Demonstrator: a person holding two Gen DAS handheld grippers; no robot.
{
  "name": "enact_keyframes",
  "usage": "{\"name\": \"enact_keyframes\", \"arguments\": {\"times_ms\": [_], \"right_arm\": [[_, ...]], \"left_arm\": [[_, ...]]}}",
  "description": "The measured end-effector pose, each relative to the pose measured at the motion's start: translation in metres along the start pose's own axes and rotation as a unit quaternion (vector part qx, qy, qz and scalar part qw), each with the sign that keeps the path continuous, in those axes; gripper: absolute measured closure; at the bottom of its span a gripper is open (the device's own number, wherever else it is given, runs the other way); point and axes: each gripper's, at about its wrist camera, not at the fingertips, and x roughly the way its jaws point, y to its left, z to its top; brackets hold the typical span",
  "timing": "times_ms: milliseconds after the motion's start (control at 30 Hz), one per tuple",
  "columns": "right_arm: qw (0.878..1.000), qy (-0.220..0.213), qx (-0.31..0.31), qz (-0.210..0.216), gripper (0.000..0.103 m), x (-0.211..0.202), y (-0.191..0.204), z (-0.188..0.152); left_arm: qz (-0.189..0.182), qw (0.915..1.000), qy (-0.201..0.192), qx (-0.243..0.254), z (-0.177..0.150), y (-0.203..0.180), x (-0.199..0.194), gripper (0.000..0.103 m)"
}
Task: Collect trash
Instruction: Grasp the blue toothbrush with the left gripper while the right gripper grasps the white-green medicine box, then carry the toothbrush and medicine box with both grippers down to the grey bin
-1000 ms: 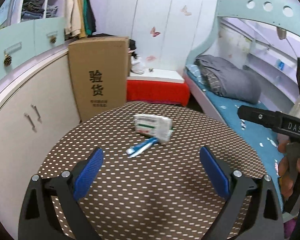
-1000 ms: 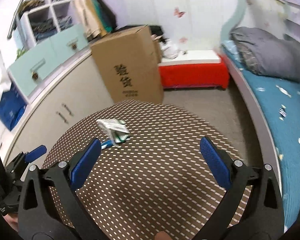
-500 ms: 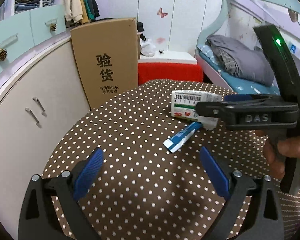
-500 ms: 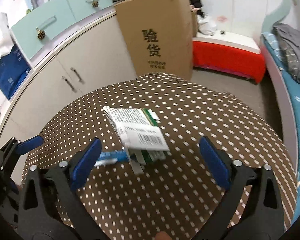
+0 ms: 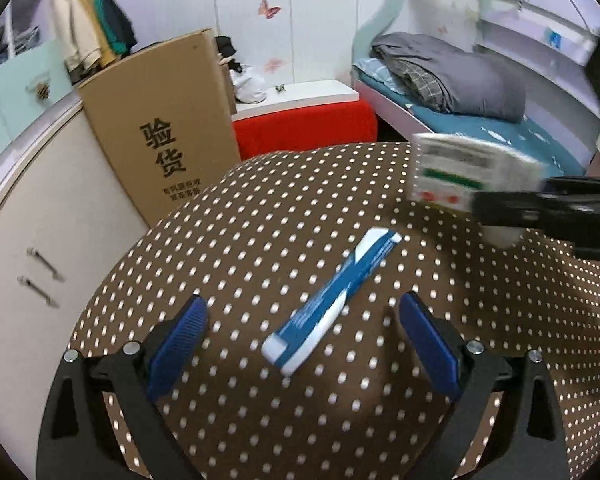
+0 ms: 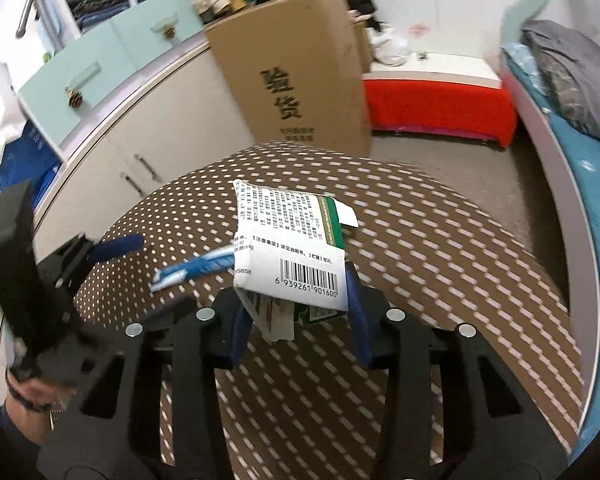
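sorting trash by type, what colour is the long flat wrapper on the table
Blue and white wrapper; clearest in the left wrist view, lying between the open left gripper fingers.

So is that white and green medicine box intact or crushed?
Crushed. In the right wrist view the medicine box is flattened and creased, with a flap hanging loose at its near end, as the right tongs close around it.

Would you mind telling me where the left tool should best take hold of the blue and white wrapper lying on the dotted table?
Probably across the middle of the blue and white wrapper, coming down from above. It lies flat and narrow, running diagonally, already between the open left tool pads; its near end is wider, so mid-length is probably easier to pinch.
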Motion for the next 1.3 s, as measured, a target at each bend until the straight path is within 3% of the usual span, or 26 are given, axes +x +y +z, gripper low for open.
{"name": "enact_keyframes", "arguments": {"times_ms": [100, 167, 200, 267, 467, 667, 1033, 1300], "right_arm": [[1.0, -0.013, 0.025, -0.006, 0.062, -0.025, -0.019, -0.012], [0.999, -0.017, 0.039, -0.011, 0.062, -0.038, -0.029, -0.02], [0.999, -0.02, 0.043, -0.015, 0.062, -0.045, -0.032, -0.024], [0.998, -0.027, 0.054, -0.019, 0.062, -0.058, -0.04, -0.031], [0.995, -0.056, 0.074, -0.031, 0.062, -0.101, -0.054, -0.051], [0.99, -0.092, 0.093, -0.052, 0.062, -0.154, -0.073, -0.074], [0.972, -0.162, 0.133, -0.107, 0.062, -0.256, -0.123, -0.12], [0.954, -0.193, 0.172, -0.15, 0.062, -0.308, -0.165, -0.155]], "left_arm": [[-0.009, 0.9995, 0.018, 0.023, 0.005, -0.011, 0.009, 0.015], [-0.049, 0.9986, 0.017, 0.015, 0.008, -0.014, 0.007, 0.049], [-0.043, 0.9988, 0.018, 0.017, 0.009, -0.017, 0.007, 0.056], [-0.05, 0.9982, 0.024, 0.023, 0.009, -0.026, 0.002, 0.088], [-0.069, 0.9973, 0.025, -0.001, -0.006, -0.057, -0.018, 0.092], [-0.099, 0.9949, -0.005, -0.016, -0.014, -0.094, -0.057, 0.092], [-0.147, 0.9864, -0.072, 0.011, 0.01, -0.192, -0.129, 0.092], [-0.199, 0.9752, -0.089, 0.037, 0.028, -0.268, -0.155, 0.092]]}}
